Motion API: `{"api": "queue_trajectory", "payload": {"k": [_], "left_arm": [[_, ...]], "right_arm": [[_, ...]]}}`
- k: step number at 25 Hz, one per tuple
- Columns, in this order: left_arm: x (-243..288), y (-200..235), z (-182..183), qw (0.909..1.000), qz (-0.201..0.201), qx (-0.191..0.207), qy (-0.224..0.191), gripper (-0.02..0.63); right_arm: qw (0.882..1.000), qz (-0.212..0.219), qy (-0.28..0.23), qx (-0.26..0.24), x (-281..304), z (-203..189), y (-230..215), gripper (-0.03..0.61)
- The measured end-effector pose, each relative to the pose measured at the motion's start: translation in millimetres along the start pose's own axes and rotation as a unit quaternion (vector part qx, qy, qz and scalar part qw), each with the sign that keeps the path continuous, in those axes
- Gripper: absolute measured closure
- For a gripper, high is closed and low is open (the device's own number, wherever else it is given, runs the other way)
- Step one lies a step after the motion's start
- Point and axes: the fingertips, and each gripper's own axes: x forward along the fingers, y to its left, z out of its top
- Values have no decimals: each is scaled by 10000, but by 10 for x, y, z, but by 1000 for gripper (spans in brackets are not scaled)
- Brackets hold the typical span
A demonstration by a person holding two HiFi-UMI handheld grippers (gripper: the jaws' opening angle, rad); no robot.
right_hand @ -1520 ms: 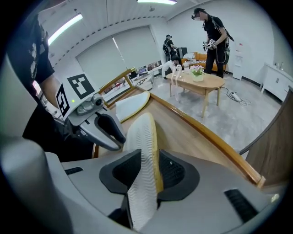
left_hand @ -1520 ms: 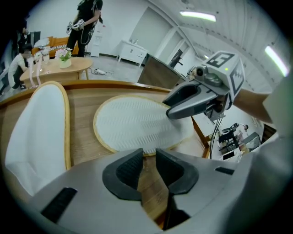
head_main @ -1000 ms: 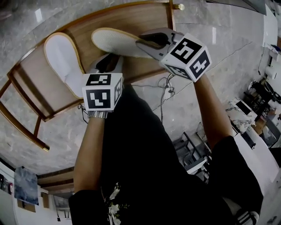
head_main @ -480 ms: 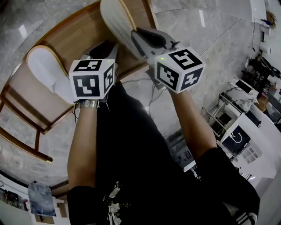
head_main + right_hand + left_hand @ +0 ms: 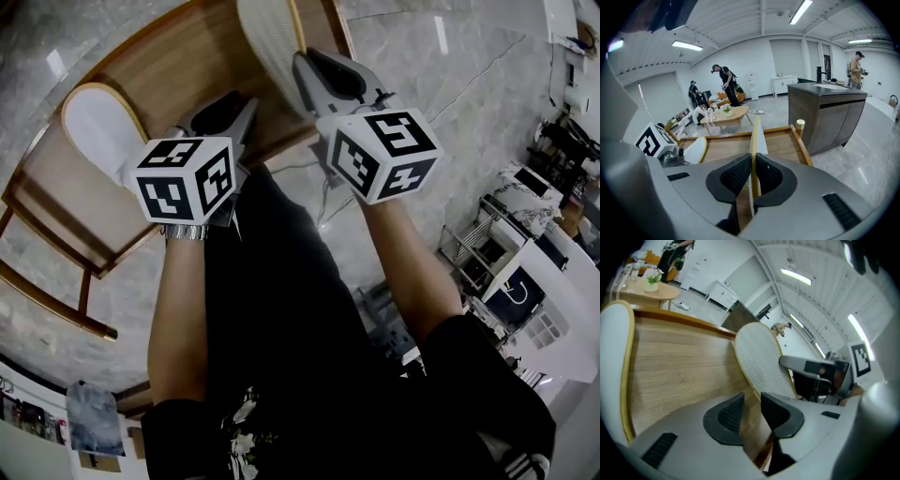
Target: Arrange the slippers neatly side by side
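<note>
1. Slippers, head view: the flat slipper (image 5: 98, 127) lies on the wooden counter (image 5: 187, 66) at the upper left. The held slipper (image 5: 267, 37) is tipped up on its edge at the top, pinched by the right hand-held gripper (image 5: 302, 66). The left hand-held gripper (image 5: 220, 111) hangs over the counter near the flat slipper's heel.
2. Left gripper view: the left hand-held gripper (image 5: 751, 411) has its jaws apart with only bare counter (image 5: 679, 371) showing between them, so it's got hold of nothing. The held slipper (image 5: 761, 359) shows its zigzag sole this way, with the right hand-held gripper (image 5: 811, 367) on its near end. The flat slipper (image 5: 616, 357) runs down the left edge.
3. Right gripper view: the right hand-held gripper (image 5: 752, 178) has just been closing, and both pads are clamped on the held slipper (image 5: 756, 136), which stands upright on edge between them. The flat slipper (image 5: 696, 150) sits off to the left on the counter (image 5: 726, 145).
</note>
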Motion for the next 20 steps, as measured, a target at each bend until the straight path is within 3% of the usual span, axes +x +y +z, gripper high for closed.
{"api": "queue_trajectory", "payload": {"k": [3,9,13,20], "left_arm": [[-82,-50,91,9997,-151,-69,-200,515],[-100,-97,86,9995,-194,205,-105,515],[-94,-102,28,9995,-190,236,-27,514],[-178,-106,68,9992,-202,343,-55,515]], "right_arm": [[9997,177,-122,106,-21,-23,108,551],[9985,493,-143,186,-22,-92,338,546],[9970,737,-112,212,-39,-91,486,508],[9933,1035,-305,400,-71,-20,642,521]]}}
